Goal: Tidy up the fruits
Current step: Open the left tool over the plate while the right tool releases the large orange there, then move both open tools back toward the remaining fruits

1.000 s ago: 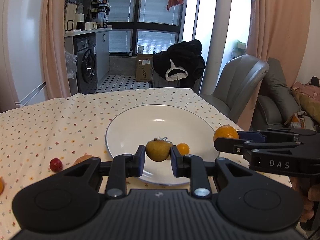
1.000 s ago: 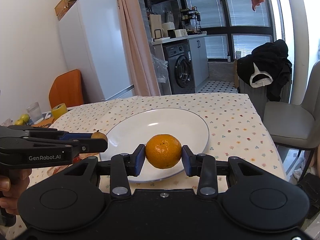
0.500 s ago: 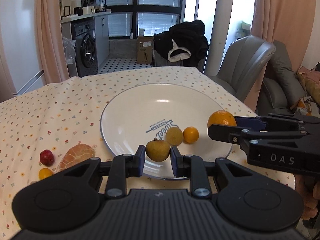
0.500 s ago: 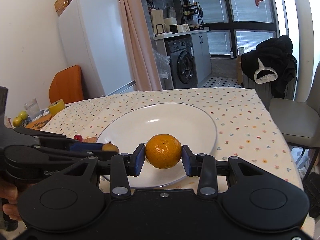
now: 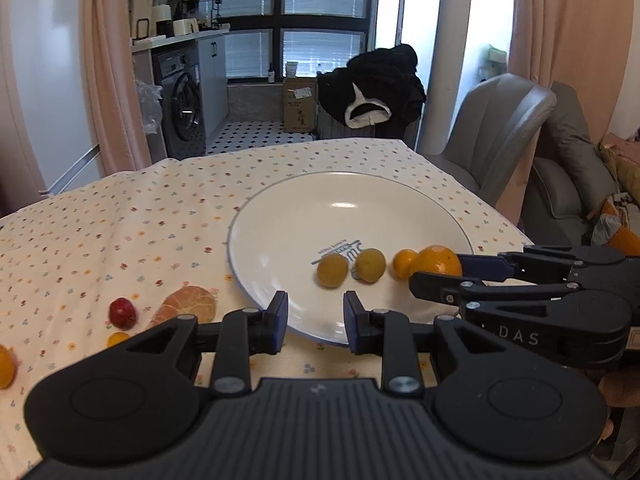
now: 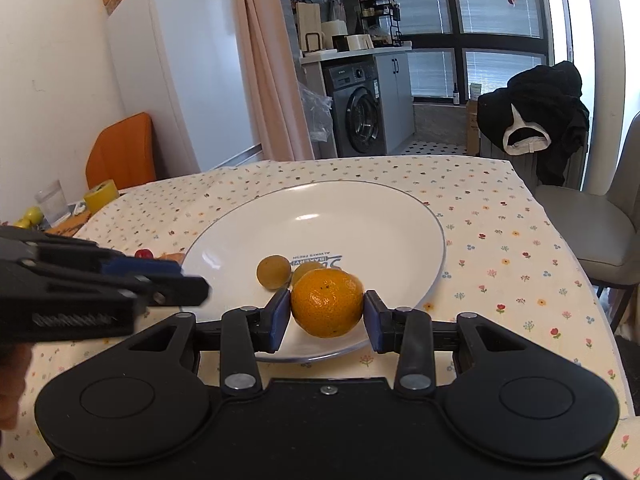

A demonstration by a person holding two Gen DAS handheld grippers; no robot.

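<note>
One wide bench (image 5: pixel 120 232), draped in a flower-print cloth, is carrying everything. At its middle a large white plate (image 5: pixel 280 216) with a thin blue rim is sitting flat, blue print showing on its floor.

Three small fruits are lying inside the plate, near the edge closest to the cameras: two dull yellow-brown round fruits (image 5: pixel 332 270) (image 5: pixel 370 265) almost touching, and a small orange kumquat (image 5: pixel 404 264) just beside them to the right. In the right wrist view the kumquat is hiding behind the orange.

Over that same near part of the plate, the right claw (image 6: pixel 326 314) is gripping a whole orange (image 6: pixel 327 302) between its blue pads, one pad on each side. Whether the orange is touching the plate I cannot tell.

The left claw (image 5: pixel 315 322) is hovering at the plate's near rim with its jaws standing apart and nothing between them.

Off the plate, on the cloth to the left, a peeled citrus piece (image 5: pixel 188 300) is lying flat, a red berry-like fruit (image 5: pixel 122 313) just beside it, a tiny yellow fruit (image 5: pixel 117 338) close in front, and another orange fruit (image 5: pixel 6 366) showing at the frame's left edge.
</note>
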